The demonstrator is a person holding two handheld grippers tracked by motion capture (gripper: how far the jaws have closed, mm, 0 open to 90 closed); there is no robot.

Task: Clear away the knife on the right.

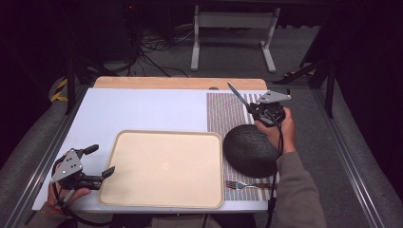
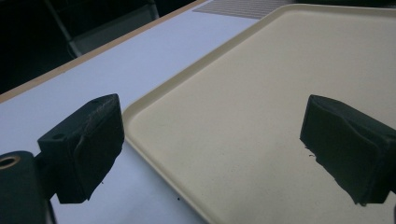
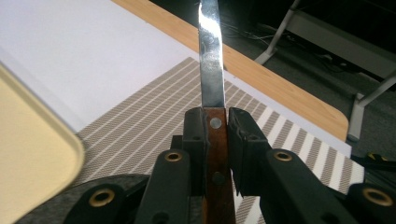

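At the near left of the worktop [image 1: 142,109], the left claw [image 1: 102,161] is spread apart and empty beside the beige tray [image 1: 161,168]. A fork [image 1: 242,185] lies near right on the striped placemat [image 1: 225,111], before a dark bowl [image 1: 251,150]. Farther right, the right claw [image 3: 217,140] is clamped on the knife [image 3: 211,79], above the placemat.

A tray [image 1: 161,168] lies at the near middle of the table [image 1: 142,109], and a striped mat [image 1: 227,111] lies just to its right, reaching toward the far edge. On the mat's near part sits a round plate [image 1: 251,150], touching or just beside the tray's right rim, with a fork [image 1: 243,185] lying crosswise in front of it. The left gripper [image 1: 102,161] sits at the tray's left edge, one jaw over the tray; the right gripper [image 1: 259,108] is over the mat behind the plate, with a knife [image 1: 239,96] pointing away to the far left.
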